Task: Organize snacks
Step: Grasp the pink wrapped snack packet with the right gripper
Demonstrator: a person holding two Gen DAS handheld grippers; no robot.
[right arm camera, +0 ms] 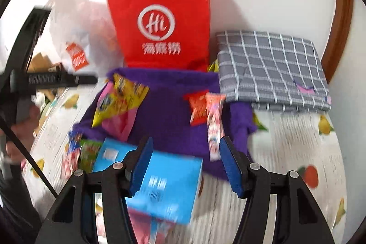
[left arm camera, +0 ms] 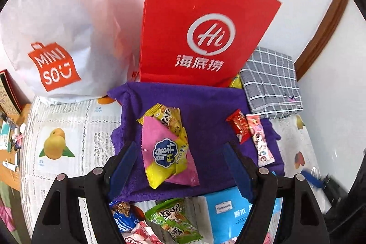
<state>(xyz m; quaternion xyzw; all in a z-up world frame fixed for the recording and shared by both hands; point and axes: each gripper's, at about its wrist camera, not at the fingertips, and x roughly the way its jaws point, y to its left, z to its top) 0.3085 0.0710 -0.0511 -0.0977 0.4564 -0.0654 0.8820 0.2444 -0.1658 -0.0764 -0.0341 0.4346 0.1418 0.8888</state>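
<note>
Two views, different coverage. Your left wrist view alone gives the white Miniso bag (left arm camera: 52, 38) sharp, plus the green snack packet (left arm camera: 173, 221) and a blue-and-brown packet (left arm camera: 124, 215) at the near edge of the lace tablecloth (left arm camera: 68, 111). Your right wrist view, motion-blurred, alone catches the left gripper (right arm camera: 91, 79) from the side, with part of a hand (right arm camera: 25, 116) behind it.

Both grippers tilt steeply down toward the purple towel (left arm camera: 205, 134). Left gripper's blue pads (left arm camera: 124, 161) stand apart around the pink-and-yellow packet (left arm camera: 167, 152), not pressing it; the packet lies on the fuzzy towel, over yellow crinkly packets (left arm camera: 169, 118). Right gripper (right arm camera: 185, 166) is spread too, nothing clamped; light-blue flat pack (right arm camera: 169, 182) lies under it.

Red packet (left arm camera: 238, 127) and pink stick packet (left arm camera: 260, 141) sit side by side on the towel's right. Stiff red paper bag (left arm camera: 199, 22) stands upright behind; folded grey checked cloth (left arm camera: 272, 81) sits to its right.
</note>
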